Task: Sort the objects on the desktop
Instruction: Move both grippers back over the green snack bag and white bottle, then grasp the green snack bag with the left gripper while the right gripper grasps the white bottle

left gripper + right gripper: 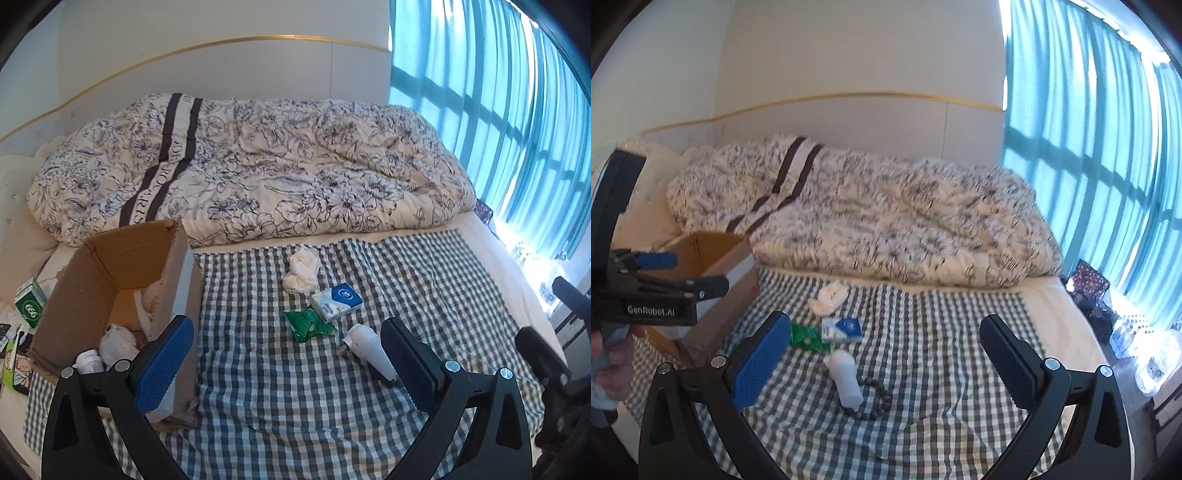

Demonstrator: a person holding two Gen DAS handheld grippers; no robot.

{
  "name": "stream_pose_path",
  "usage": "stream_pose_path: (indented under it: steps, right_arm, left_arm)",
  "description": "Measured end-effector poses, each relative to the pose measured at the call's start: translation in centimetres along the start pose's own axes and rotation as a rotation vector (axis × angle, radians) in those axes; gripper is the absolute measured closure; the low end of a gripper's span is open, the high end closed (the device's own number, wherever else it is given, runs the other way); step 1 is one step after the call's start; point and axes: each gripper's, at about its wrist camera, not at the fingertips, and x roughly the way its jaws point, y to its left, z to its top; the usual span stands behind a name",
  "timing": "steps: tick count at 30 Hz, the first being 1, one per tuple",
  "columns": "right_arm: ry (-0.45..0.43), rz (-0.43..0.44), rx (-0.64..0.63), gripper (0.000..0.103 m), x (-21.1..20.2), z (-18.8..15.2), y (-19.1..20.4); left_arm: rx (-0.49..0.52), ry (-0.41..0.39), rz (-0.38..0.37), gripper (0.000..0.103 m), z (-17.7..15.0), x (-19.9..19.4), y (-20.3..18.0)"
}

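Item: white plug [845, 380] on checked cloth [942, 350] atop bead bracelet [875, 400], near box [110, 280]; both hand-held grippers, left [291, 365] and right [886, 365], wide open, empty; advice: pinch plug body crosswise, lifting clear of beads.

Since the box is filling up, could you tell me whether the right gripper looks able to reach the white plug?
Probably yes: the right gripper is open, and the white plug lies uncovered on the checked cloth.

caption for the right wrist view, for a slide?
Open right gripper over checked cloth with plug, beads, tissue pack; left gripper by box.
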Motion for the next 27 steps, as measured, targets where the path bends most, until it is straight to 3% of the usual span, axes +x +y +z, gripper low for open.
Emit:
stream_pose_path:
  steps: [5, 21, 27]
  right_arm:
    - [0.034, 0.010, -0.013, 0.001, 2.2, -1.1, 0.3]
    - [0.176, 0.083, -0.023, 0.021, 10.2, -5.4, 0.3]
    - [0.226, 0.107, -0.019, 0.021, 13.0, -7.3, 0.7]
  left_arm:
    - [0.000, 0.040, -0.019, 0.000, -0.3, 3.0, -0.1]
    - [-0.009, 0.130, -0.030, 0.000, -2.1, 12.3, 0.0]
    - [-0.011, 0.169, -0.039, 0.000, -2.8, 15.6, 0.0]
